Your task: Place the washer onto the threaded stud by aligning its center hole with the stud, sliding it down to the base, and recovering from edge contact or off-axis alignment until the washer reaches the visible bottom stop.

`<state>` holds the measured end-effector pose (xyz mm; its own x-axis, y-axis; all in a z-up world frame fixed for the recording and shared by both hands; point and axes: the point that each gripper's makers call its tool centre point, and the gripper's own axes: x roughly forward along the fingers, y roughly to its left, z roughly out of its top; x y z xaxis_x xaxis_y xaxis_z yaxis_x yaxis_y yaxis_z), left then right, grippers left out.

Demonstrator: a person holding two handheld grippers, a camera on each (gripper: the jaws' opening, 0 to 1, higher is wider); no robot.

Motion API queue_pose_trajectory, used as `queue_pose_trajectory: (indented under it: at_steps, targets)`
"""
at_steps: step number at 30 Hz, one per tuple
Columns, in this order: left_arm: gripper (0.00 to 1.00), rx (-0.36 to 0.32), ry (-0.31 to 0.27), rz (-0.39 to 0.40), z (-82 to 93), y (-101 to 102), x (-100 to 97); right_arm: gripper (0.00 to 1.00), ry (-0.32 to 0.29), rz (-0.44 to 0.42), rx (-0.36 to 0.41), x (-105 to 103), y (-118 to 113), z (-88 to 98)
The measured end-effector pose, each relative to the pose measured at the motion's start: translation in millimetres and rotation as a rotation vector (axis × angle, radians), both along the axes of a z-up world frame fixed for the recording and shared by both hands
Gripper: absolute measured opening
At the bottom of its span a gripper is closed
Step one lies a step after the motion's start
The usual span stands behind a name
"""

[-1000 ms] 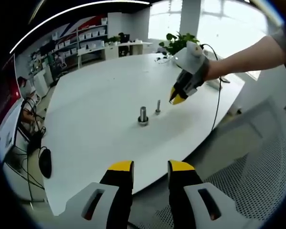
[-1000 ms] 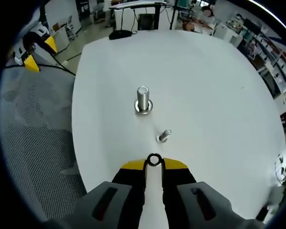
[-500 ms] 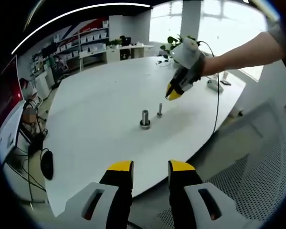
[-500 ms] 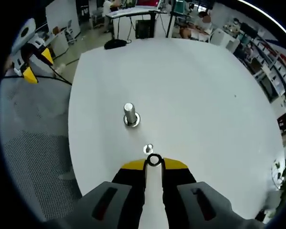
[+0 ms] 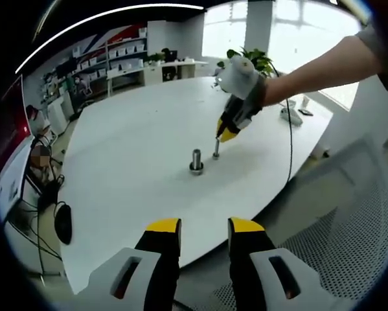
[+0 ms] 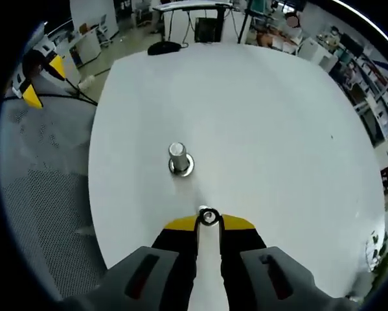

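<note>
A thin threaded stud (image 5: 216, 150) stands upright on the white table (image 5: 129, 123), with a thicker stud (image 5: 195, 161) on a round base to its left. My right gripper (image 6: 208, 223) is shut on a small dark washer (image 6: 202, 214) at its yellow tips. The thin stud's bright top (image 6: 208, 217) shows inside the washer's hole. In the left gripper view the right gripper (image 5: 226, 134) hangs just above the thin stud, held by a person's arm. My left gripper (image 5: 205, 227) stays open off the table's near edge, nothing between its jaws. The thicker stud (image 6: 179, 159) lies beyond the washer.
A mesh chair (image 5: 349, 246) stands by the table's near right side. A cable (image 5: 291, 149) trails from the right gripper over the table edge. A potted plant (image 5: 249, 59) and small items sit at the far end. The left gripper (image 6: 33, 94) shows beyond the table's left edge.
The right gripper has carried the washer left and down over the thin stud; the stud's top now sits within the washer's hole. The left gripper has stayed put.
</note>
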<state>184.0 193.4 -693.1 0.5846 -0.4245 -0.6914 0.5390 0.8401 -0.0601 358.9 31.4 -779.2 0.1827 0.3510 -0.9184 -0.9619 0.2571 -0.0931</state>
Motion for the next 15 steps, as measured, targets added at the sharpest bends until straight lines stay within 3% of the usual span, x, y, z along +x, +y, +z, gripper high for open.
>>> queue_pose_trajectory:
  at_steps: [15]
  targets:
    - [0.27, -0.003, -0.005, -0.003, 2.0, -2, -0.1, 0.14, 0.03, 0.012, -0.023, 0, -1, -20.5]
